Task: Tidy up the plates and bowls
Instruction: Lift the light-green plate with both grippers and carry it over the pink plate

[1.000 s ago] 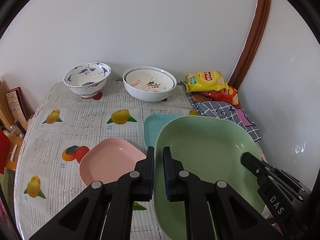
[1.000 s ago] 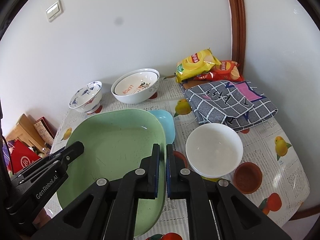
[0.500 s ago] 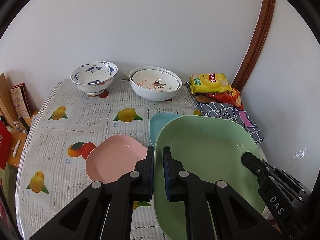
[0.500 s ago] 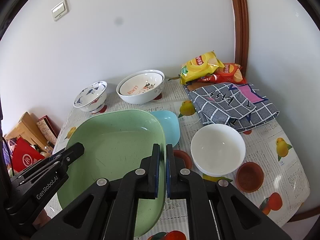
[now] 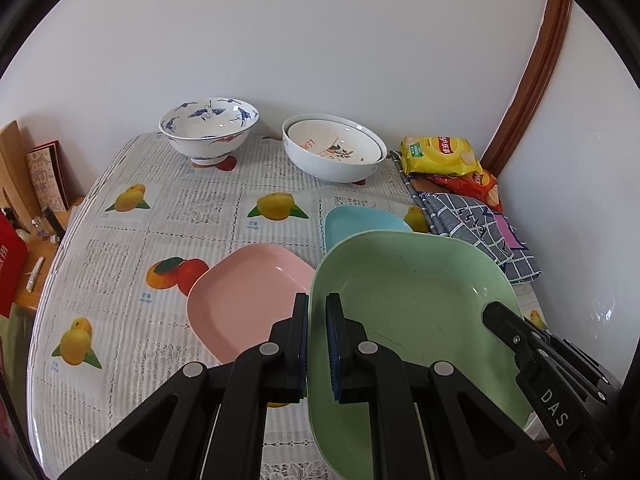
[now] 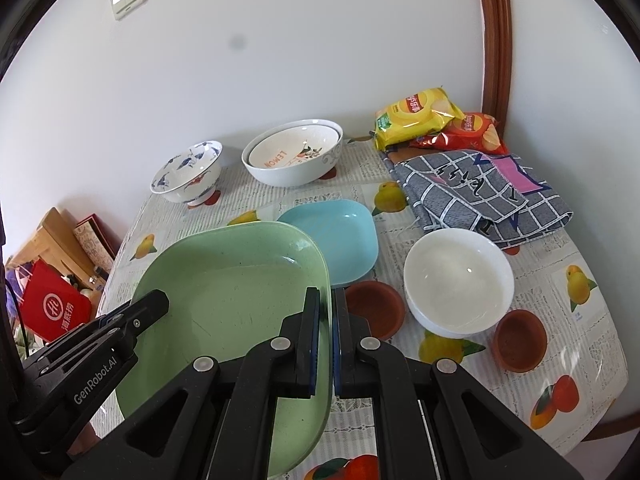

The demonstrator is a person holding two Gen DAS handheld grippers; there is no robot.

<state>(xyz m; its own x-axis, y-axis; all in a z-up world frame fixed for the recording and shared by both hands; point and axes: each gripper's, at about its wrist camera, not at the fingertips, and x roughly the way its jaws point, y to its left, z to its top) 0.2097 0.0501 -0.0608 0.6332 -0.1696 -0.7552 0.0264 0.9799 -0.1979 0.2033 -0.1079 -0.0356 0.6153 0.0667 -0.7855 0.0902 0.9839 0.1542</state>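
Green plastic, square with rounded corners — the green plate (image 5: 420, 312) is the landmark, held over the table (image 5: 192, 216) by both tools at once. The left gripper (image 5: 317, 312) pinches its left rim, one finger inside the dish and one outside; the right gripper (image 6: 327, 308) pinches the opposite rim the same way, jaws pressed tight on the thin edge.

Beside the green plate's left rim lies the pink plate (image 5: 248, 300), flat on the fruit-print cloth. Behind its far edge, partly hidden by it, sits the blue plate (image 6: 340, 236). Further back from it, against the wall, stand the blue-and-white bowl (image 5: 208, 128) and the nested white bowls (image 5: 334, 150) with a lemon print — the smaller one inside the larger.

To the right of the green plate are a plain white bowl (image 6: 458, 280) and two small brown dishes (image 6: 376, 308), one touching the bowl's near side. Beyond those lie a checked cloth (image 6: 476, 192) and snack bags (image 6: 416, 116).
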